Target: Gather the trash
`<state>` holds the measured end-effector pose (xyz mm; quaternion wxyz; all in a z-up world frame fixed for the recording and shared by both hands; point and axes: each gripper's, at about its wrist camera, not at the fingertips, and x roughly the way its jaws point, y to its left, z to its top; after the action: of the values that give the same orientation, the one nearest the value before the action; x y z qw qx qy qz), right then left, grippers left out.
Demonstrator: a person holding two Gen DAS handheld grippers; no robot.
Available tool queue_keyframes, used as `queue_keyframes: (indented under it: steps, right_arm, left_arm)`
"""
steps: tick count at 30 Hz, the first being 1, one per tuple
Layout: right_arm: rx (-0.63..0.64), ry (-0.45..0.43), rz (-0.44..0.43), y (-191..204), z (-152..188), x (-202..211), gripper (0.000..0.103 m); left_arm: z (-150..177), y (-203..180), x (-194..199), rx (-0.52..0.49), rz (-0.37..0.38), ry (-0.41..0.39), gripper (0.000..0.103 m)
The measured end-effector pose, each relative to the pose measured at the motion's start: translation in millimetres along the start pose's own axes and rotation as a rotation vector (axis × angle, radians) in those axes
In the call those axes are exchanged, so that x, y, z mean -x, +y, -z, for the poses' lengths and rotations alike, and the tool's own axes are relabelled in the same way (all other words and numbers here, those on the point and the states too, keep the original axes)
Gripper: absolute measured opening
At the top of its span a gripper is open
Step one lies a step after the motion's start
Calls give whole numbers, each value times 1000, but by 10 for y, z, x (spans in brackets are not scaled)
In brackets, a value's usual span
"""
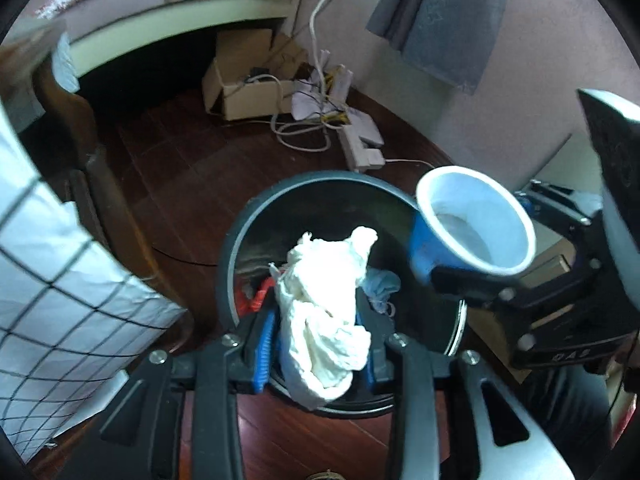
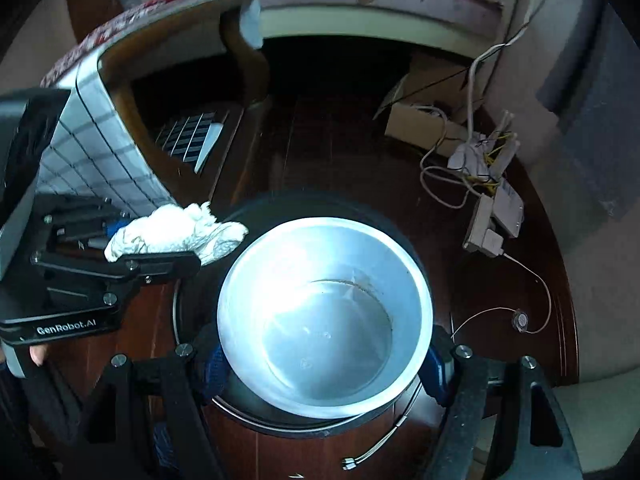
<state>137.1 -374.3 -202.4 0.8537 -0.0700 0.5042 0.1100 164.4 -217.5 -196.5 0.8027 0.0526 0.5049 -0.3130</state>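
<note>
A dark wooden floor (image 1: 180,184) bears a black bin (image 1: 256,216), cardboard box (image 1: 244,88) and cables (image 1: 304,136).

crumpled paper tissue (image 1: 328,312), glossy wood floor (image 1: 180,184)

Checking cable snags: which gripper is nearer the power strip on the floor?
Right. The right gripper, holding the cup, is on the power strip's side; the left gripper is farther, over the bin.

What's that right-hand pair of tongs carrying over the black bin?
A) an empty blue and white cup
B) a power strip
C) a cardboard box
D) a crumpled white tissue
A: the right tongs grip an empty blue and white cup over the black bin; the tissue sits between the left tongs.
</note>
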Motion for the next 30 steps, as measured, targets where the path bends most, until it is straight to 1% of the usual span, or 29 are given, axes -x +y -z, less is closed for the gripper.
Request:
queue_keyframes:
  steps: [1,2,3,4,5,7,8,10,12,19,22,24,30]
  right_arm:
    - [24,6,17,16,22,-49,78]
    - [50,17,64,36,52,-110,89]
    - [56,26,92,21,96,-163,100]
    - [46,28,91,4,127,-178,101]
    - [36,33,103,-16,154,-187,101]
    - [5,21,120,-49,191,-179,101]
    - [-11,15,127,-60,197,-179,102]
    - [-48,28,142,-89,222,-214,102]
    - [-73,20,150,-95,239,-212,102]
    - [-120,18,141,-93,223,-216,102]
    - [-121,1,146,-48,211,-131,102]
    - [-128,-20,150,-20,201,-48,102]
    - [-136,-62,154,55,155,110,102]
  left_arm:
    - [6,19,-44,8,-16,18,62]
    - [6,52,-66,17,-41,18,81]
    - [32,84,-60,33,-49,6,90]
    - [59,107,-58,45,-44,3,93]
    - [94,125,-64,53,-57,5,94]
    - [165,127,-82,40,-128,3,97]
    - [189,141,-92,44,-152,2,98]
    - [230,172,-104,61,-174,-1,99]
    - [243,192,-98,69,-192,-5,99]
    - [201,183,-58,61,-208,-22,99]
    - [201,164,13,65,-216,-24,99]
    - [191,160,47,74,-237,-17,99]
    - [231,127,204,64,-255,-43,99]
